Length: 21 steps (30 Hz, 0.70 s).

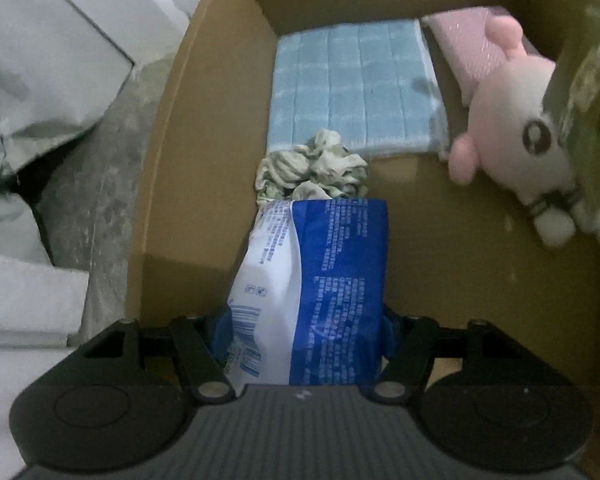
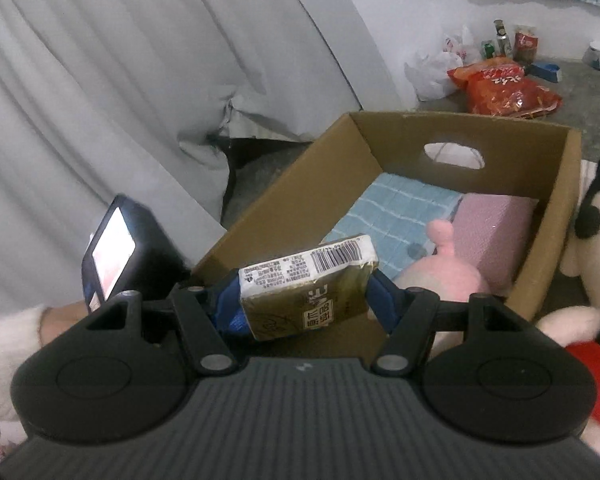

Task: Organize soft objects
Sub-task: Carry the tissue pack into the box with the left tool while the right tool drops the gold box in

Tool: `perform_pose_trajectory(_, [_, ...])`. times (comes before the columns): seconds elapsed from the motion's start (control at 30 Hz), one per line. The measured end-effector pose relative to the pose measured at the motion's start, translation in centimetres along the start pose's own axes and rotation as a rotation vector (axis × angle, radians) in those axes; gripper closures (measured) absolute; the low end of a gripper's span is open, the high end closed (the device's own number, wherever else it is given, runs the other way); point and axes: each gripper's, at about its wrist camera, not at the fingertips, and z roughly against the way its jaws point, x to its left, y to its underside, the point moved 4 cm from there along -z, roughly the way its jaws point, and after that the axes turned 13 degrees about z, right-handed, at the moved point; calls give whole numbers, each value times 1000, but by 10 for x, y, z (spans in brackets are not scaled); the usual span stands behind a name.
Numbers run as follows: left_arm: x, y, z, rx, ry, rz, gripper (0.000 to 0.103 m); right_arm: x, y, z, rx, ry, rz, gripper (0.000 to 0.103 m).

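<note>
In the left wrist view my left gripper (image 1: 306, 328) points down into a brown cardboard box (image 1: 160, 160), its blue pads against the sides of a blue and white soft pack (image 1: 332, 272). The pack's far end reaches a crumpled green-white cloth (image 1: 312, 168). A light blue checked cloth (image 1: 352, 84), a pink block (image 1: 464, 48) and a pink plush toy (image 1: 512, 132) also lie in the box. My right gripper (image 2: 304, 304) hovers at the box's (image 2: 556, 240) near corner, shut on a green-gold pack (image 2: 312, 292) with a barcode. That green-gold pack (image 1: 592, 80) also shows at the left view's right edge.
Grey-white drapery (image 2: 100, 80) hangs left of the box. A black and white plush (image 2: 596, 240) sits at the right, something red (image 2: 592, 360) below it. Red snack bags (image 2: 504, 92), bottles and a white bag stand by the far wall. A hand in a fluffy white sleeve (image 2: 8, 340) holds the left gripper.
</note>
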Motion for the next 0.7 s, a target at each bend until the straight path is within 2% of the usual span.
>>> perform_pose_trajectory(0.07, [-8,2,-6,2,-30,-78,20,1,3,-6,7,-1,-1,38])
perform_pose_trajectory(0.1, [-13,5,-8,10,-44,-130,10,3,3,-9,13,-3,1,38])
perform_pose_trajectory(0.13, [-15,9,-7,3,-52,-159,10,6,3,-11,17,-4,6,38])
perform_pose_trajectory(0.3, [-7,25,22,-64,-57,-135,9,2,6,-12,37,12,44,38])
perform_pose_trajectory(0.37, [-7,27,30,-114,-20,-145,27,-1,5,-13,49,22,50,38])
perform_pose_trajectory(0.4, [-6,28,27,-101,0,-133,42,0,4,-16,58,33,55,38])
perform_pose_trajectory(0.43, [-3,26,21,-78,8,-105,42,1,3,-19,70,44,63,38])
perform_pose_trajectory(0.5, [1,18,14,-66,18,-64,36,8,1,-25,98,57,99,38])
perform_pose_trajectory(0.57, [12,21,26,-124,5,-30,36,14,0,-34,138,60,145,38])
perform_pose_trajectory(0.63, [19,27,46,-176,37,-18,26,19,0,-45,207,41,188,38])
perform_pose_trajectory(0.7, [28,37,64,-219,66,11,22,20,1,-58,295,54,216,38])
